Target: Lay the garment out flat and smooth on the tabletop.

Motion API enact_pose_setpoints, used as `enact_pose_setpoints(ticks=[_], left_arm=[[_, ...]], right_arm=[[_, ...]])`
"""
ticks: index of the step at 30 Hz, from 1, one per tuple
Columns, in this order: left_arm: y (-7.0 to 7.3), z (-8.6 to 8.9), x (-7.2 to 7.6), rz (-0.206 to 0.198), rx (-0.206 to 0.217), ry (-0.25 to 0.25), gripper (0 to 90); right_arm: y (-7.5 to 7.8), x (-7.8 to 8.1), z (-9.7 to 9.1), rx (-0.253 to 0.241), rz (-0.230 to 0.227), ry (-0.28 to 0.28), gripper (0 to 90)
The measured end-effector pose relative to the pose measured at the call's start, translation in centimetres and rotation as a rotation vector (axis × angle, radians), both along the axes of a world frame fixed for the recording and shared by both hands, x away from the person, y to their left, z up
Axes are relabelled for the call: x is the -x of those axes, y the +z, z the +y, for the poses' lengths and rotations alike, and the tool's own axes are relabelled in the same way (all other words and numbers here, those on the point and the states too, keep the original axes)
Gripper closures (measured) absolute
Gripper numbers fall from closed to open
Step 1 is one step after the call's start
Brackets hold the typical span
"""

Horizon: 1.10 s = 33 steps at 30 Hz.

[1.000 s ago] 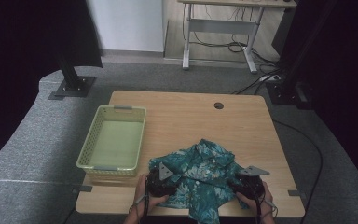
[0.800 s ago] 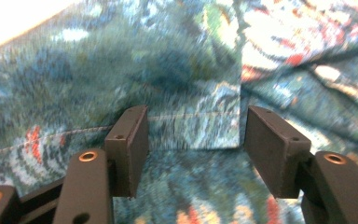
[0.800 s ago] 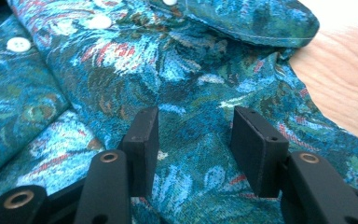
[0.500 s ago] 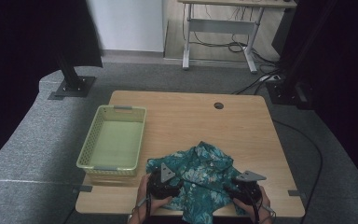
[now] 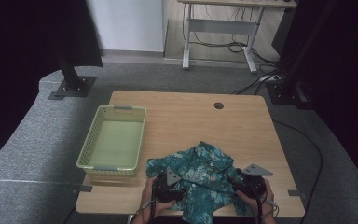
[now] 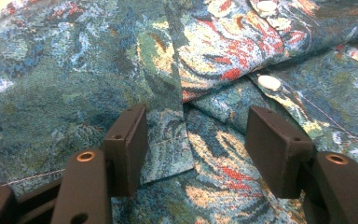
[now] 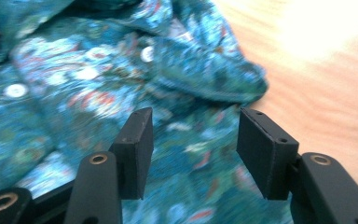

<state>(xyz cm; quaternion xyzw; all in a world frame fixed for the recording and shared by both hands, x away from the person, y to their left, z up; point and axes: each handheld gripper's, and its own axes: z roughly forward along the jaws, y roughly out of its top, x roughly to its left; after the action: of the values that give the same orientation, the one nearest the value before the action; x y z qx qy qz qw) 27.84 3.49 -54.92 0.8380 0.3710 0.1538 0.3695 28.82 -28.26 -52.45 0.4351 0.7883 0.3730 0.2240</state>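
**Shirt under both open grippers, near table edge**

Wooden tabletop (image 5: 186,121) across the middle of the high view, grey carpet around it, a desk frame at the upper edge. Pale green perforated plastic basket (image 5: 113,140) left of centre on the wood, nothing in it. Crumpled teal floral-print button-up shirt (image 5: 198,175) low in the frame, right of the basket and apart from it, with its lower hem spilling over the table's near edge.

Left gripper (image 6: 191,140) at the shirt's lower-left part, jaws wide apart, cloth lying between and below them but not pinched: a folded front edge of the fabric runs up the middle of the left gripper view, straight through the gap, with white buttons (image 6: 269,82) toward the upper right. Right gripper (image 7: 193,140) at the shirt's lower-right part, jaws likewise apart and just opened wider, fabric beneath the gap but no pad pressing on it; bare wood at the upper right of the right gripper view.

Deciding relation: shirt directly ahead of and under both grippers, spread roughly left to right between them in the high view, so each hand equally near its own side. Probably a matter of closing each pair of jaws on the cloth below before any lift, fold or carry leftward to the basket.
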Motion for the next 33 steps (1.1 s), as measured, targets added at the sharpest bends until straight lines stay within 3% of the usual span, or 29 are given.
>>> enact_pose_setpoints(ticks=[2,7,14,19,23,30,33], left_arm=[[0.0,-0.1,0.1,-0.009,-0.019,-0.007,38.8],[0.0,-0.1,0.0,-0.007,-0.017,-0.014,38.0],[0.0,0.3,-0.1,0.001,0.001,-0.026,38.2],[0.0,0.3,-0.2,0.005,0.001,-0.026,38.0],[0.0,0.2,-0.2,0.004,0.002,-0.027,37.9],[-0.1,0.2,-0.1,-0.006,-0.005,-0.025,37.9],[-0.1,0.2,-0.2,-0.004,-0.003,-0.028,38.0]], right_arm=[[0.5,-0.8,0.1,0.035,-0.003,-0.002,44.2],[1.4,-3.8,0.2,0.049,0.038,-0.003,42.2],[-0.4,-8.7,0.3,0.052,0.165,-0.028,40.4],[-1.6,-10.0,0.3,0.041,0.225,-0.026,36.2],[-1.6,-9.9,0.7,0.049,0.219,-0.03,36.7],[-1.2,-9.6,1.7,0.045,0.238,0.009,67.0],[-1.1,-9.3,2.3,0.087,0.208,0.025,78.2]])
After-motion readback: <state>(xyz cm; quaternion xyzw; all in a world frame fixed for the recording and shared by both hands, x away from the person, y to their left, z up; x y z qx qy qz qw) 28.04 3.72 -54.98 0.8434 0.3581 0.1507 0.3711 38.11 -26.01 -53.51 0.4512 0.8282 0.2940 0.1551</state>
